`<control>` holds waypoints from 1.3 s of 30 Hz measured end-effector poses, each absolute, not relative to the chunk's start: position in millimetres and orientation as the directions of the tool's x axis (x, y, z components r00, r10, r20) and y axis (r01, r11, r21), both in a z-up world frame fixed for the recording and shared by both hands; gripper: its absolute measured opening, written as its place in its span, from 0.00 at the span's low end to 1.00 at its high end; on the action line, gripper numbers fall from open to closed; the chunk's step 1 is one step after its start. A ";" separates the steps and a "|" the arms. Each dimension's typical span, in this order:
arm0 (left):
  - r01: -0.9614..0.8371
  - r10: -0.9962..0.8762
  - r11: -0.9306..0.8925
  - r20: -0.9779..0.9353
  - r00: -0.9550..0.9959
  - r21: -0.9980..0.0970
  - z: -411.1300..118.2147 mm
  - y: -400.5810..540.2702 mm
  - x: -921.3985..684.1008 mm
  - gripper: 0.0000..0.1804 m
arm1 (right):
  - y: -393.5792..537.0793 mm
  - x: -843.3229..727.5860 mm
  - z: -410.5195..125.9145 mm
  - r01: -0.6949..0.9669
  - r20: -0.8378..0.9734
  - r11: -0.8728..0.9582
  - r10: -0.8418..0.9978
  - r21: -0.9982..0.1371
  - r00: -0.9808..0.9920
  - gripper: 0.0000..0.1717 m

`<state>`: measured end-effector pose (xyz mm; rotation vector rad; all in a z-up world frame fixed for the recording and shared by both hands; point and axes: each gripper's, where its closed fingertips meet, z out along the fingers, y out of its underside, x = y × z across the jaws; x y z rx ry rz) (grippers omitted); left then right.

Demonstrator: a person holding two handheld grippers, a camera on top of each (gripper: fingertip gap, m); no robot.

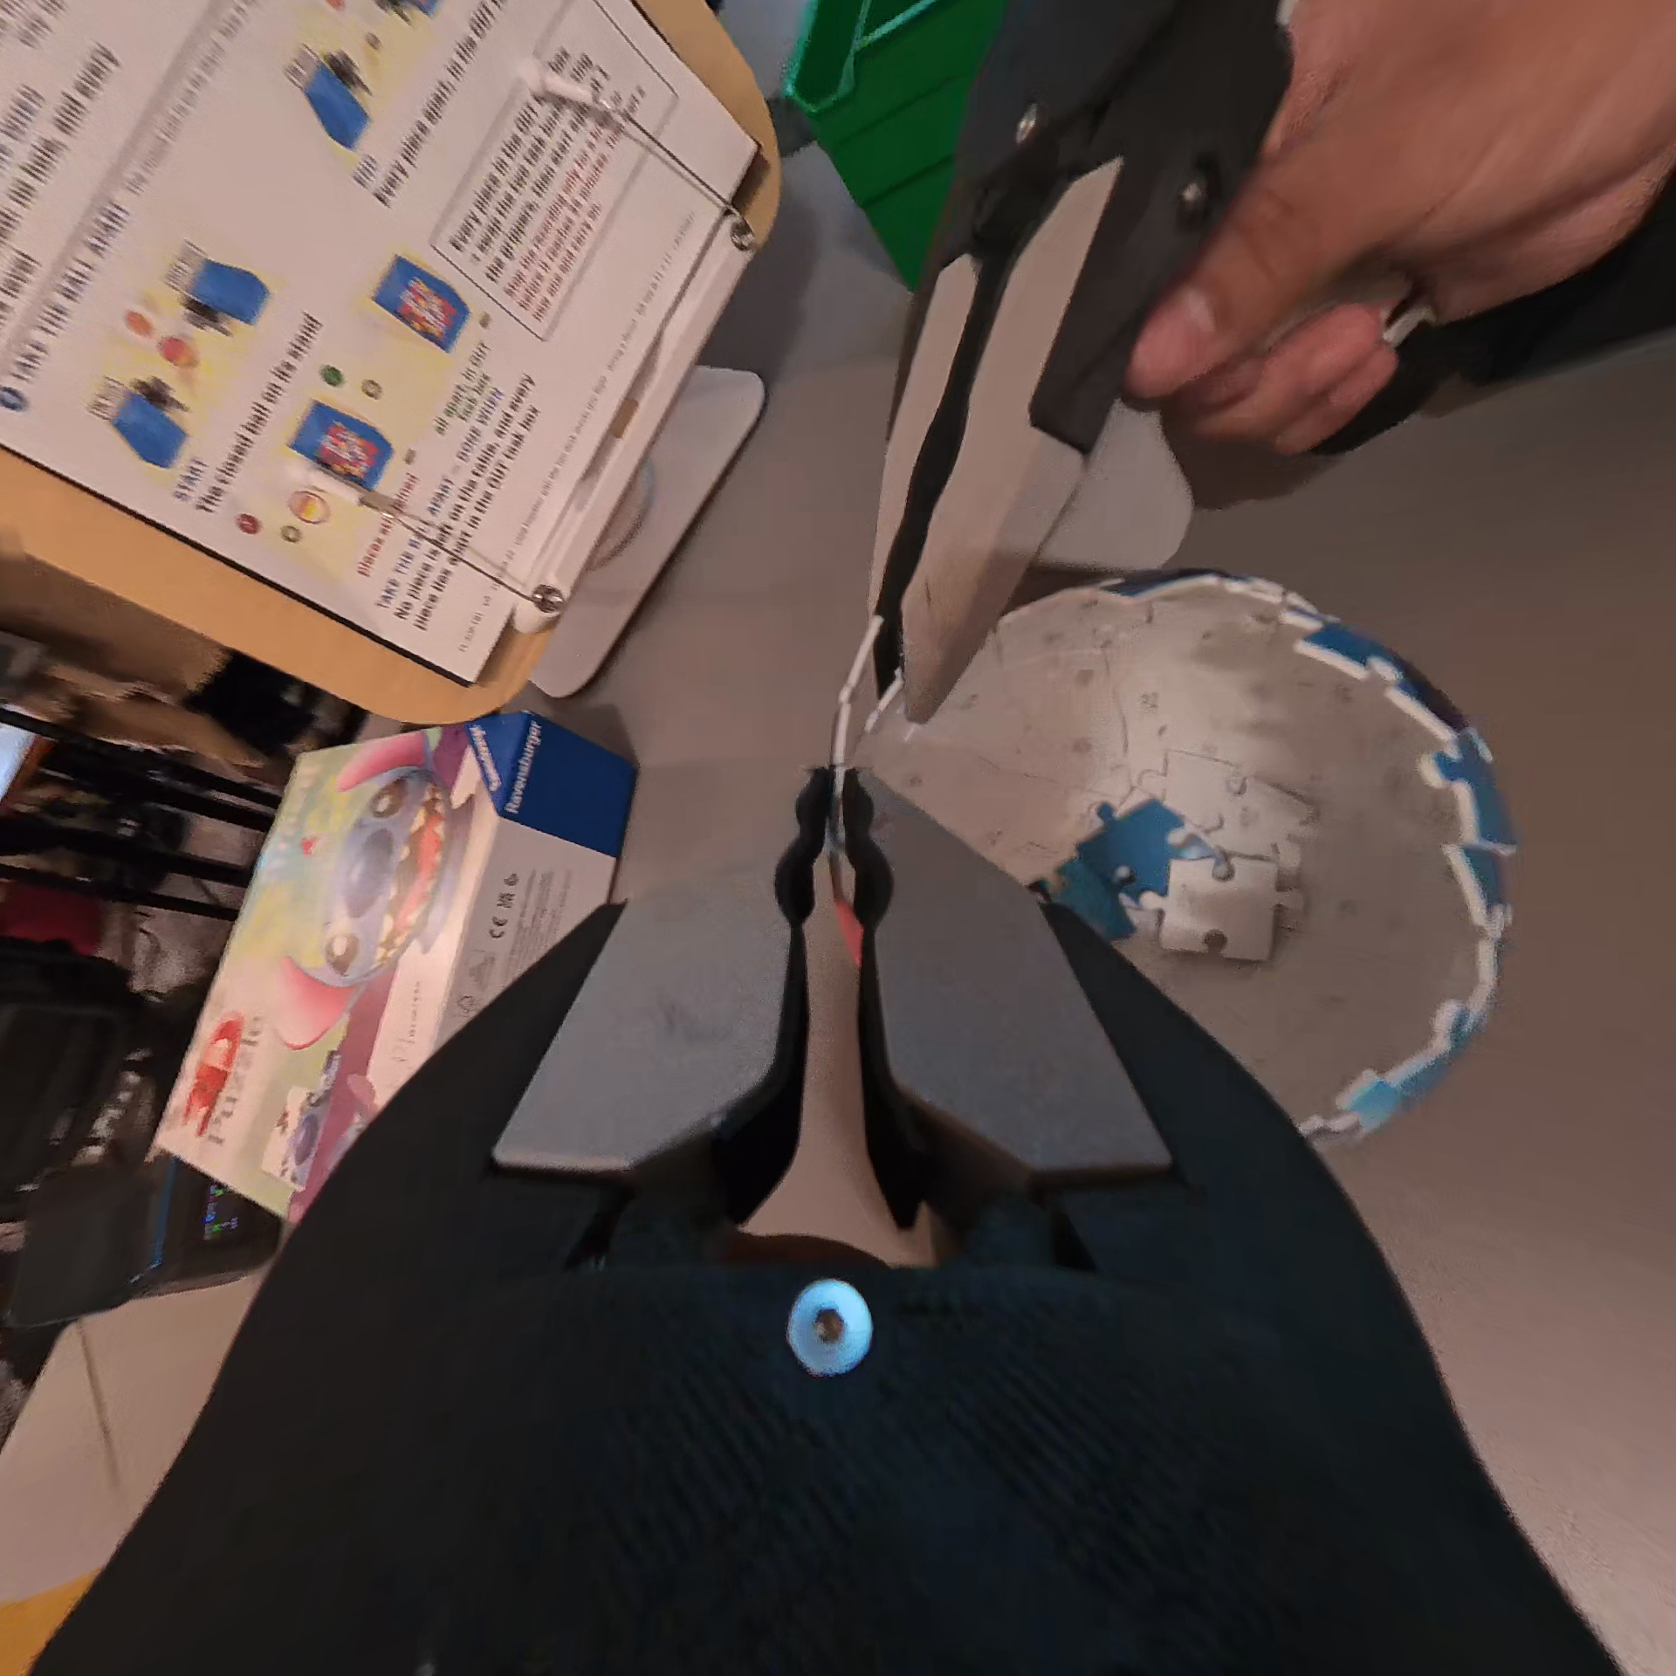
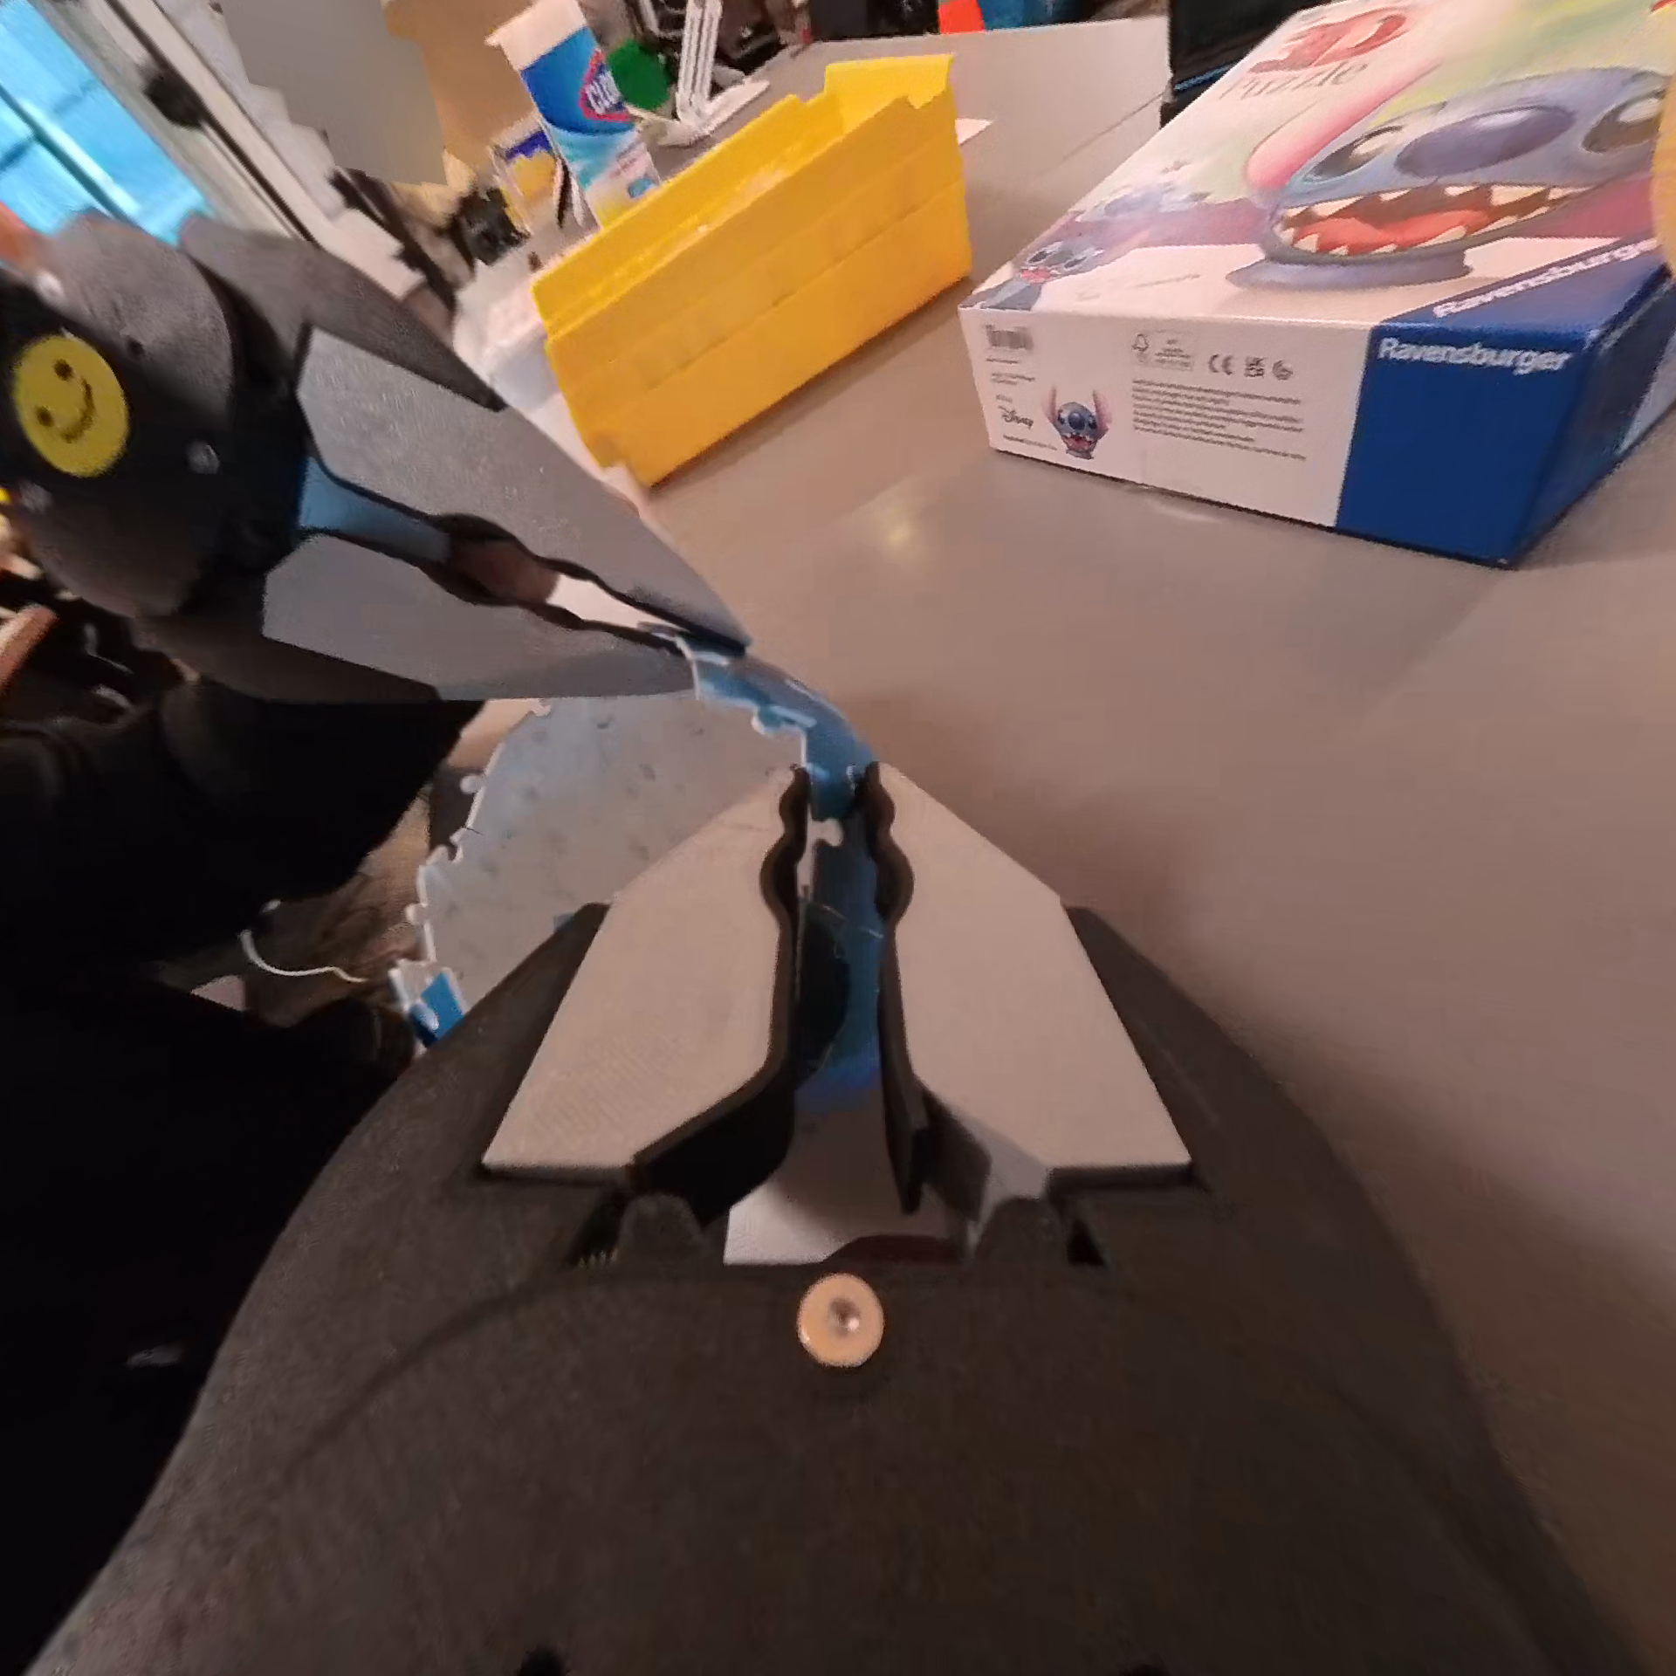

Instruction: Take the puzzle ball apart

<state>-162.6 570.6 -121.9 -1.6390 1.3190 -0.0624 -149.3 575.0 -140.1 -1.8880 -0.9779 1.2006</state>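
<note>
The half-built puzzle ball [image 1: 1179, 771], a bowl-shaped shell with a blue outside and a pale grey inside, sits tilted on the grey table [image 1: 1496, 635], its jagged rim of interlocking pieces facing up. Two loose pieces, one blue [image 1: 1125, 852] and one white [image 1: 1224, 907], lie inside the shell.

The left gripper [image 1: 834, 780] has its jaws closed thin on the rim of the shell, the wall edge pinched between the two black fingertips. The right gripper [image 2: 834, 780], held by a hand [image 1: 1415, 209], clamps the same rim just beside it; its jaws stand narrow, with the blue wall between the pads [image 2: 875, 816].

Beside the left gripper lies the puzzle box [image 1: 381, 925], blue and white with a cartoon picture on the lid. Above it an instruction sheet [image 1: 363, 272] rests on a wooden stand [image 1: 272, 626]. A yellow bin [image 2: 762, 272] stands farther off on the table, with a wipes canister [image 2: 589, 118] behind it, and a green bin [image 1: 871, 109] near the hand.
</note>
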 end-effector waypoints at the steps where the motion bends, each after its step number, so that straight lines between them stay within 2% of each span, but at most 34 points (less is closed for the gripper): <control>1: -0.700 -0.743 0.101 -0.522 0.419 -0.707 -120.8 568.6 -163.9 0.00 | 573.6 -150.0 -137.9 0.209 -0.448 -0.505 0.853 -0.837 0.268 0.05; 5: -0.603 -0.715 0.099 -0.478 0.511 -0.792 -116.7 560.0 -167.5 0.00 | 567.6 -152.9 -131.4 0.177 -0.521 -0.552 0.831 -0.815 0.194 0.06; 10: -0.558 -0.740 0.083 -0.426 0.520 -0.825 -114.6 553.8 -169.0 0.01 | 563.6 -155.5 -129.6 0.163 -0.565 -0.583 0.812 -0.796 0.149 0.07; 17: -0.644 -0.849 -0.019 -0.328 0.415 -0.765 -111.0 559.9 -157.1 0.14 | 564.3 -156.5 -129.7 0.219 -0.392 -0.440 0.891 -0.871 0.230 0.06; 22: -0.725 -0.881 -0.033 -0.323 0.347 -0.687 -128.4 564.5 -154.1 0.04 | 564.5 -155.2 -130.2 0.221 -0.388 -0.436 0.893 -0.872 0.230 0.06; 27: -0.743 -0.802 0.084 -0.487 0.345 -0.664 -126.7 560.0 -152.0 0.01 | 560.1 -152.2 -126.4 0.162 -0.587 -0.598 0.802 -0.785 0.112 0.07; 30: -0.719 -0.790 0.086 -0.487 0.372 -0.689 -124.4 553.9 -151.6 0.01 | 556.1 -150.1 -120.5 0.145 -0.656 -0.653 0.754 -0.743 0.035 0.08; 31: -0.715 -0.791 0.078 -0.479 0.380 -0.695 -123.8 553.4 -151.8 0.01 | 556.7 -149.1 -117.7 0.138 -0.642 -0.640 0.766 -0.756 0.034 0.07; 33: -0.733 -0.784 0.061 -0.487 0.385 -0.678 -125.7 556.2 -155.4 0.01 | 562.7 -144.0 -113.0 0.127 -0.558 -0.566 0.824 -0.815 0.096 0.00; 34: -0.734 -0.784 0.055 -0.485 0.388 -0.677 -125.8 556.9 -156.0 0.01 | 567.3 -140.0 -110.8 0.128 -0.507 -0.524 0.850 -0.842 0.146 0.00; 37: -0.720 -0.799 0.036 -0.453 0.396 -0.693 -125.6 556.7 -155.3 0.01 | 575.8 -130.1 -108.9 0.170 -0.347 -0.398 0.899 -0.901 0.267 0.03; 39: -0.716 -0.803 0.025 -0.441 0.401 -0.697 -126.5 557.6 -155.2 0.01 | 569.9 -131.0 -107.3 0.218 -0.262 -0.325 0.926 -0.920 0.272 0.13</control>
